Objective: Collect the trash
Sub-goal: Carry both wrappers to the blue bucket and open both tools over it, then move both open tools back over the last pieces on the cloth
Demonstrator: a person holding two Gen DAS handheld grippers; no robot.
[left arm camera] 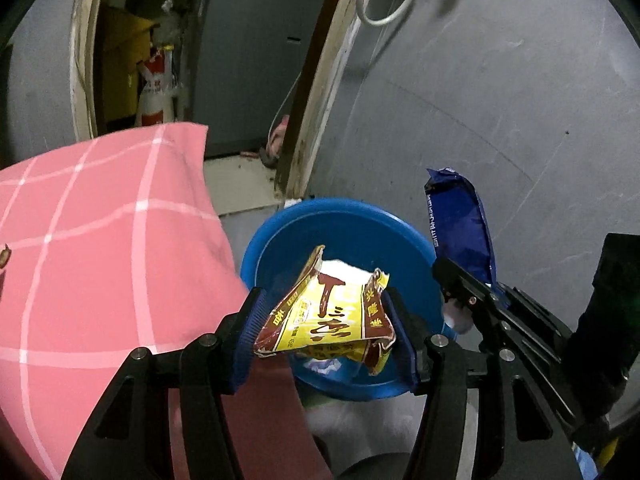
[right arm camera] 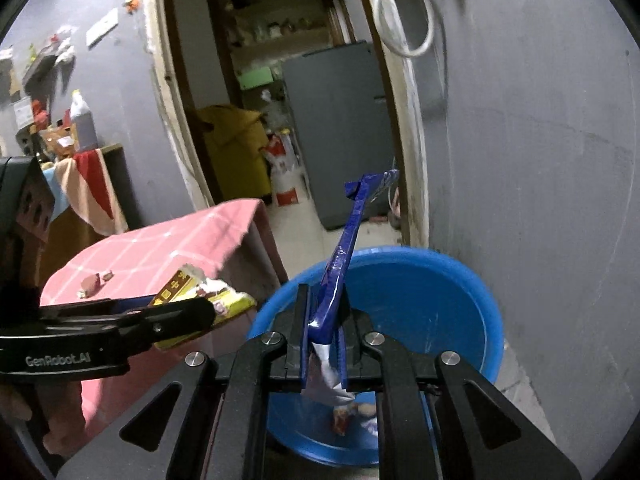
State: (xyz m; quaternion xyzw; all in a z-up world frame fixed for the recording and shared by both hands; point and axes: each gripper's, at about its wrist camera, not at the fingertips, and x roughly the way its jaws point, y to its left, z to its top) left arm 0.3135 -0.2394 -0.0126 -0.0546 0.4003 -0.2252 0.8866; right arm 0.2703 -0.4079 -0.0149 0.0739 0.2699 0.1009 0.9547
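The blue plastic basin on the floor beside the pink-checked worktop looks rigid and light; its contents are mostly hidden. Over it, a crumpled yellow snack wrapper is clamped across its width by the left tool. A thin, slippery blue wrapper is pinched at its lower end by the right tool; its print is unreadable.

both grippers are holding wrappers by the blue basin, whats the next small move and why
Probably open the left gripper first: its yellow wrapper already hangs over the blue basin, so it should drop inside. The right gripper, shut on the blue wrapper, also sits over the basin and could release next.
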